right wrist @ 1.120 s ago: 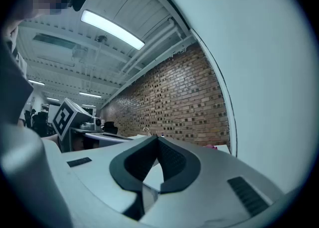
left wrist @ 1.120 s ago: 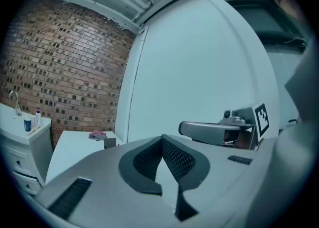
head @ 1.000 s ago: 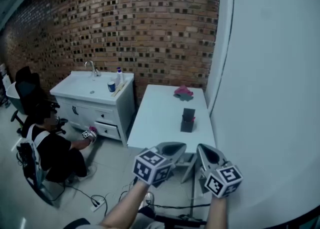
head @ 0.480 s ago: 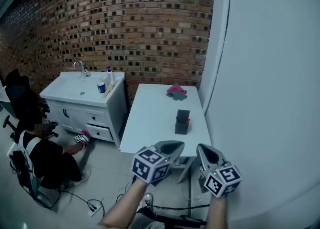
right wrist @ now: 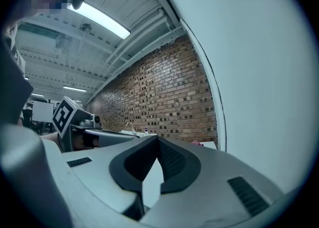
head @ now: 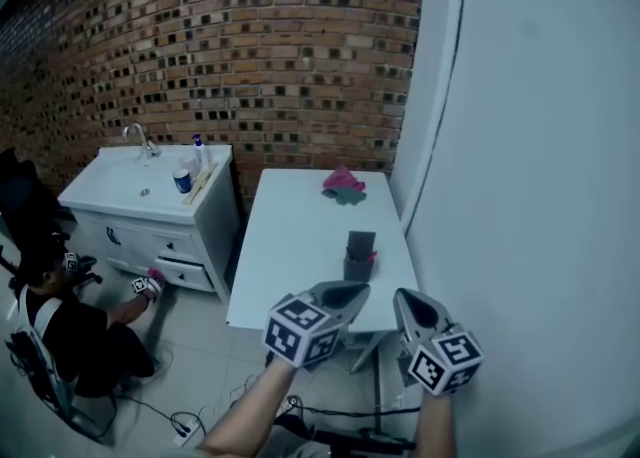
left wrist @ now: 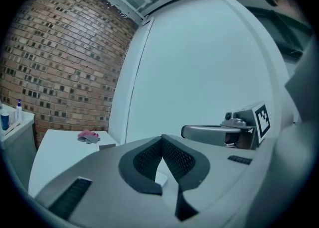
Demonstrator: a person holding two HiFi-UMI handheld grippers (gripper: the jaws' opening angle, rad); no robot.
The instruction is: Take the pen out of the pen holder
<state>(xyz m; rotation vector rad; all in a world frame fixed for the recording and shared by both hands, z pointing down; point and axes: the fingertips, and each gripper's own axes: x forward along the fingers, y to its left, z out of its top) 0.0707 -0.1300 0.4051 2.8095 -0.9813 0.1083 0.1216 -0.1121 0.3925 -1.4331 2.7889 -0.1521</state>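
A dark pen holder (head: 358,255) stands on the white table (head: 295,246), near its right front side, with a reddish pen tip showing at its rim. Both grippers are held side by side in front of the table's near edge, short of the holder. My left gripper (head: 352,291) has its jaws closed together with nothing between them, and so does my right gripper (head: 405,297). In the left gripper view the holder (left wrist: 106,146) shows small beyond the shut jaws (left wrist: 162,138). The right gripper view shows its jaws (right wrist: 158,138) meeting, empty.
A pink cloth (head: 343,184) lies at the table's far end. Left of the table stands a white sink cabinet (head: 150,196) with bottles. A person (head: 70,331) crouches on the floor by it. A white wall (head: 530,196) runs along the right; cables lie on the floor.
The table and pen holder have come closer and lower in the head view as I walk forward. Both grippers keep their place in the picture, still shut.
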